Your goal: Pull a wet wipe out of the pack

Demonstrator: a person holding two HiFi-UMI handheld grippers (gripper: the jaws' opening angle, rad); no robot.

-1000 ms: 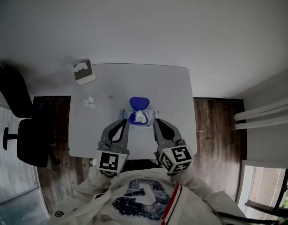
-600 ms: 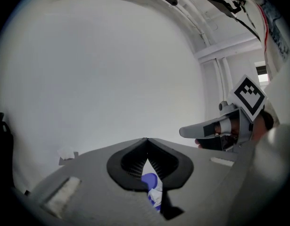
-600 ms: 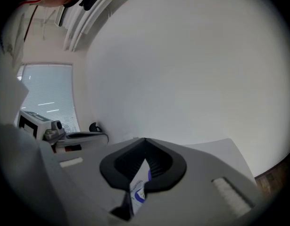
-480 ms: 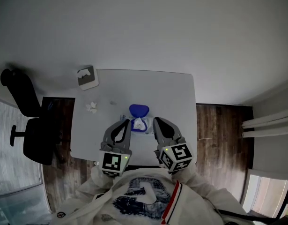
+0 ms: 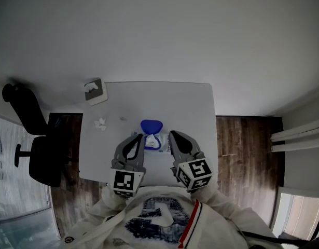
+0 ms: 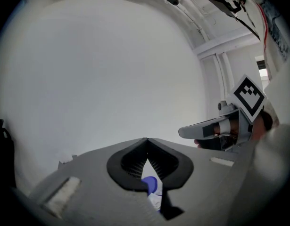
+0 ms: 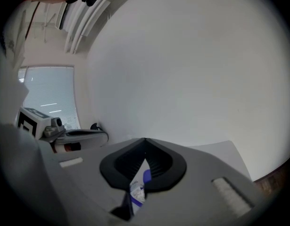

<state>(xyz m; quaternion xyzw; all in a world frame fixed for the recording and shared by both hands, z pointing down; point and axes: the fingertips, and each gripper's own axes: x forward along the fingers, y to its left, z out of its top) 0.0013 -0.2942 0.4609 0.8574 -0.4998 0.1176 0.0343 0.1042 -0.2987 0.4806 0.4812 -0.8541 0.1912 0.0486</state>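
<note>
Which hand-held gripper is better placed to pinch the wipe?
Left, narrowly: the left hand-held gripper sits right beside the pack; the right hand-held gripper looks slightly farther off. Both are shut and empty.

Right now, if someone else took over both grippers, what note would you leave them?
Left gripper: jaws shut, empty, just left of the wet wipe pack.
Right gripper: jaws shut, empty, just right of the pack.
The pack lies on the white table between the two grippers, with its blue lid flipped open.
A small crumpled white piece lies further left; I cannot tell whether it is a wipe.
Done: lid open.
Left: open one gripper's jaws, pinch a wipe at the opening and pull it out, probably steadying the pack with the other.
</note>
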